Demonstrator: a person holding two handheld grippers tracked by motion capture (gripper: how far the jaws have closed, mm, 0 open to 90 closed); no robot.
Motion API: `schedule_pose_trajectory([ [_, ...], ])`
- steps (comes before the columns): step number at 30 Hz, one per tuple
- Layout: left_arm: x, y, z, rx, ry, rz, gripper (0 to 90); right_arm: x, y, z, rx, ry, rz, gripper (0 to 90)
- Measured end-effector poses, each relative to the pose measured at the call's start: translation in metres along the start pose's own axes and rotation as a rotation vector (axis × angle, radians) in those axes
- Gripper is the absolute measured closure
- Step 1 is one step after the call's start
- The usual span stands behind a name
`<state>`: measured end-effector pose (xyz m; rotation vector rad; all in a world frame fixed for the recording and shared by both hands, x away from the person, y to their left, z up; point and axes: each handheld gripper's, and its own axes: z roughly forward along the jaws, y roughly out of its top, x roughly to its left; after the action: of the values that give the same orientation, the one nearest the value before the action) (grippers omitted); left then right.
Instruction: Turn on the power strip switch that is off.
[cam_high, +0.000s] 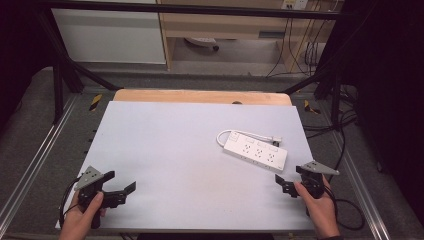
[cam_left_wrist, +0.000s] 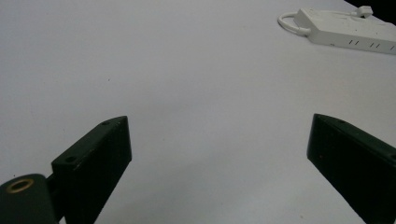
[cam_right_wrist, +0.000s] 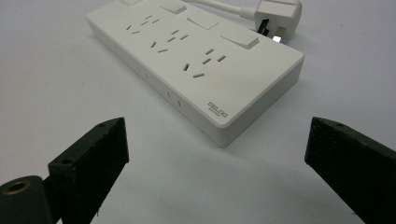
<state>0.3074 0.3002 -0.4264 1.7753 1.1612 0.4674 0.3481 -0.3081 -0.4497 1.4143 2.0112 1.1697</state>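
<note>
Since nothing is held yet, notes by label:

Thing in play: white power strip (cam_high: 255, 151), lying flat on the grey table (cam_high: 165, 150), right half, toward the person's right.

Its parts: short white cord (cam_high: 226, 134) loops off the far-left end and runs along the back edge to the plug (cam_high: 276, 139), which lies on the table just behind the strip.

Long axis: runs from far-left to near-right in the high view, slanted, not square to the table edge. In the right gripper view it runs away and to the left, with a near corner (cam_right_wrist: 224, 135) pointing at the camera.

Right gripper (cam_high: 290, 181): jaws spread wide, holding nothing, low over the table, just short of the strip's near-right end. Strip (cam_right_wrist: 196, 65) sits ahead, between the jaw lines but beyond the tips, not touching.

Left gripper (cam_high: 120, 187): jaws also wide apart, empty, at the near-left corner. Strip (cam_left_wrist: 345, 30) is far off in the upper right of the left gripper view, well apart.

Nearer hand: right, clearly.

Key relation: jaw gap faces the strip's corner, not a flat side.

Judgement: next move likely needs the right gripper to go forward and turn so the jaws straddle the short width.

Risk: pinching on the corner could skid the strip.
</note>
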Motion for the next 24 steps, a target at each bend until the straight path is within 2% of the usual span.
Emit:
schedule_pose_trajectory([
  [14, -0.001, 0.000, 0.001, 0.004, -0.008, 0.004, 6.5, -0.002, 0.004, -0.004, 0.023, -0.019, 0.008, 4.6],
  [19, 0.000, 0.000, 0.000, 0.000, -0.004, 0.001, 6.5, -0.002, 0.007, -0.007, 0.012, -0.016, 0.020, 4.2],
  [24, 0.000, 0.000, 0.001, 0.005, -0.006, 0.007, 6.5, 0.000, 0.010, -0.010, 0.003, -0.011, 0.009, 4.0],
])
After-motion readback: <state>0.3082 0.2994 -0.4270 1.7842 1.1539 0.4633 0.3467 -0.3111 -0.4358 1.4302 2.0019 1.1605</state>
